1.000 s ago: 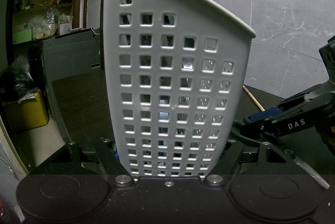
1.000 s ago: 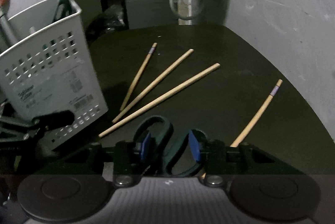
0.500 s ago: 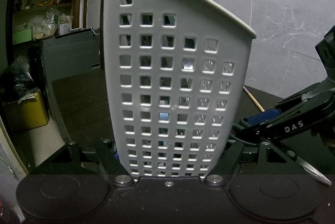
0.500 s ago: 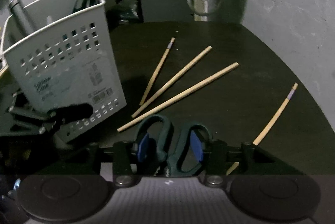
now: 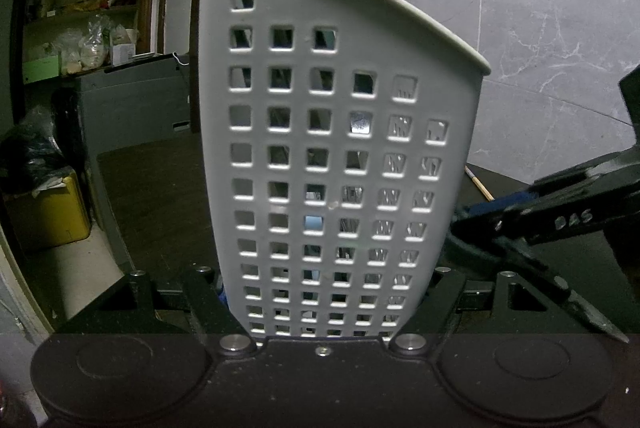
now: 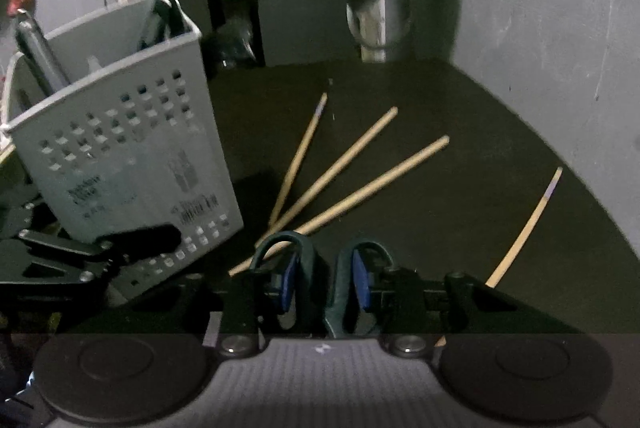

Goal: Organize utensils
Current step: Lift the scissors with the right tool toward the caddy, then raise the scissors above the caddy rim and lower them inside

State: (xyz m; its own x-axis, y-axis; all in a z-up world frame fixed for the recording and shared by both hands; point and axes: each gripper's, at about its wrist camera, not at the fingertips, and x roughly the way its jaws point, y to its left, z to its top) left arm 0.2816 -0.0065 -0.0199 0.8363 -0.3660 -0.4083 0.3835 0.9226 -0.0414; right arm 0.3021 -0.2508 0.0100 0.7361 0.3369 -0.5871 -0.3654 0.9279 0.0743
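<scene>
Two tools work together. Left tool [image 5: 324, 308] stays clamped on the pale perforated plastic basket [image 5: 340, 148]. Right tool [image 6: 324, 284], now nearer the basket, is closing on dark-handled scissors [image 6: 320, 268], ready for insertion; four wooden chopsticks [image 6: 344, 164] remain ahead on the desk [image 6: 460, 196].

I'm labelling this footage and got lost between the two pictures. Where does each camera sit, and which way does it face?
Left wrist: on the left gripper, looking along its jaws, shut on the basket, toward a marble wall; the right gripper enters from the right with the scissors.
Right wrist: on the right gripper, angled down at the table and four chopsticks; its jaws are closing with the scissors handles between them.
Shared: basket, scissors, and each view shows the other gripper.
</scene>
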